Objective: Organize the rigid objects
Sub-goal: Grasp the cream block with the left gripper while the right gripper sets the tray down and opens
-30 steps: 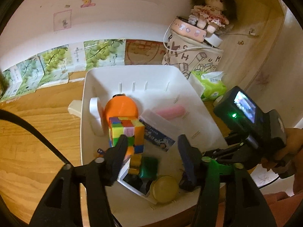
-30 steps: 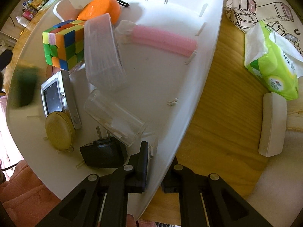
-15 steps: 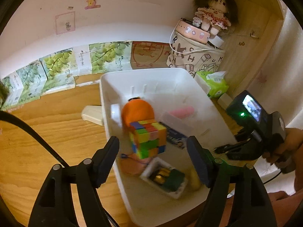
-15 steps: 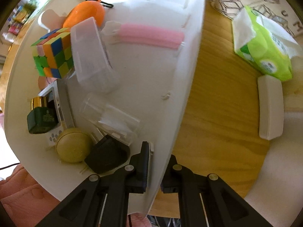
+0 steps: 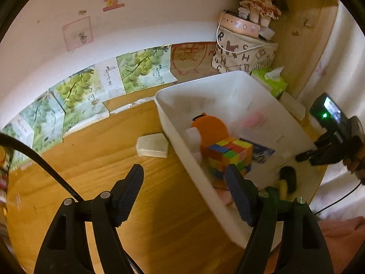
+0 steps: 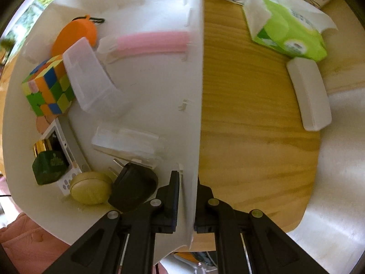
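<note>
Your right gripper (image 6: 185, 203) has its jaws clamped on the near wall of the white bin (image 6: 196, 73), one jaw inside, one outside. Your left gripper (image 5: 186, 191) holds nothing; its jaws have just been opening and stand wide, straddling the bin's side wall above the wooden surface (image 5: 95, 159). Inside the bin lie a colour cube (image 6: 49, 89), an orange case (image 6: 77, 34), a pink tube (image 6: 152, 41) and a black plug (image 6: 133, 187). A white block (image 5: 152, 145) lies just beside the bin.

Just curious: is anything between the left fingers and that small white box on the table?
Nothing visible. The left gripper, its fingers just opened with nothing held, has only bare table before the white box; the white bin sits beside the box.
</note>
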{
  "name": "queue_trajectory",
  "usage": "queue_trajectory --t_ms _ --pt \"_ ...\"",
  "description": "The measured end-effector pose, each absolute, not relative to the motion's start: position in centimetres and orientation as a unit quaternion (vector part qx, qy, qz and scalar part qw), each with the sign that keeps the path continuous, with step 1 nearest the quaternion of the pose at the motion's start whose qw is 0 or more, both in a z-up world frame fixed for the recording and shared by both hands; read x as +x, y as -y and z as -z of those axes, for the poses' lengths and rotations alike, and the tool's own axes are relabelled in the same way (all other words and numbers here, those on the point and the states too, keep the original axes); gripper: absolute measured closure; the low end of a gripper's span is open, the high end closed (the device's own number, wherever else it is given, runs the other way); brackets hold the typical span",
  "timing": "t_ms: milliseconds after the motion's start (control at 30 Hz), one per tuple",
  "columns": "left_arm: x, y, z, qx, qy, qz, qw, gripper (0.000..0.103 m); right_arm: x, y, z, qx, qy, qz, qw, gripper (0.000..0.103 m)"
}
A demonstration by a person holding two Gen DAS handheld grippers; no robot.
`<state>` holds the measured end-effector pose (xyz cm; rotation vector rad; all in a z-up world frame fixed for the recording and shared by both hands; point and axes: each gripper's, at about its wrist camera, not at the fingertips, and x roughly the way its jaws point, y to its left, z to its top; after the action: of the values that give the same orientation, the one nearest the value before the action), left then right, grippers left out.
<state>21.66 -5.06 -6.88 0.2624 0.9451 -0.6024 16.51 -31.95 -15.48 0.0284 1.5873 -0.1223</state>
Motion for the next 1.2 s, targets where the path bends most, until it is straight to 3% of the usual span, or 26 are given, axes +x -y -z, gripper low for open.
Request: queue_trajectory --t_ms 333,567,1200 --pt "26.8 4.4 9.1 0.217 -0.465 0.322 0.796 0.026 17.3 33.7 15.8 0.05 -0.71 0.101 0.695 0.089" --pt "30.3 5.4 11.6 0.278 -0.48 0.346 0.757 0.017 17.7 34.4 15.7 0.069 -0.708 0.133 0.691 0.086" --pt "33.8 8.2 17.1 0.334 -0.468 0.4 0.714 0.016 18.0 34.0 16.8 0.074 -0.711 0.163 0.68 0.082"
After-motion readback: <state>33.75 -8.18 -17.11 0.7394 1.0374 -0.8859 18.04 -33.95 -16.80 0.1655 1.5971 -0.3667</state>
